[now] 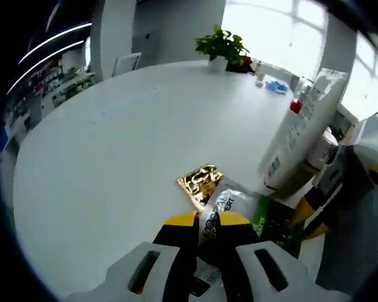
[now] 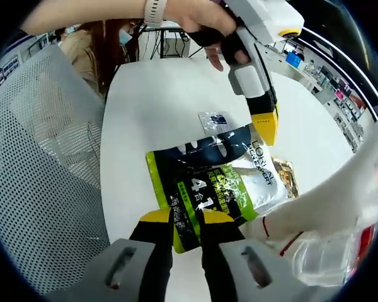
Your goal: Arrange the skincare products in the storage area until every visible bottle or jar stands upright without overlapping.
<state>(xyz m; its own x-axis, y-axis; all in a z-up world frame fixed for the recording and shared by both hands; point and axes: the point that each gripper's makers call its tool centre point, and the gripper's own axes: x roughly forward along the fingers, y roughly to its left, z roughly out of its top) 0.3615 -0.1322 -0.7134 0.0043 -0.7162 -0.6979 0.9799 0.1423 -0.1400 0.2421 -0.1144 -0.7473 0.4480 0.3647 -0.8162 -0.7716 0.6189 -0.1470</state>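
Both grippers, left (image 1: 206, 234) and right (image 2: 187, 221), pinch one green-edged sachet (image 2: 217, 189) in their jaws above the counter (image 1: 113, 145); gold packet (image 1: 200, 182) at twelve o'clock.

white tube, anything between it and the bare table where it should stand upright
Yes. In the right gripper view the white tube lies across the corner of the green sachet, which both hand-held grippers pinch: the right hand-held gripper at its near edge, the left hand-held gripper at its far end. The white table beyond looks free.

Green, black and silver packet (image 2: 214, 185), gold shiny packet (image 1: 201, 182) at its three o'clock, white table (image 1: 126, 145).
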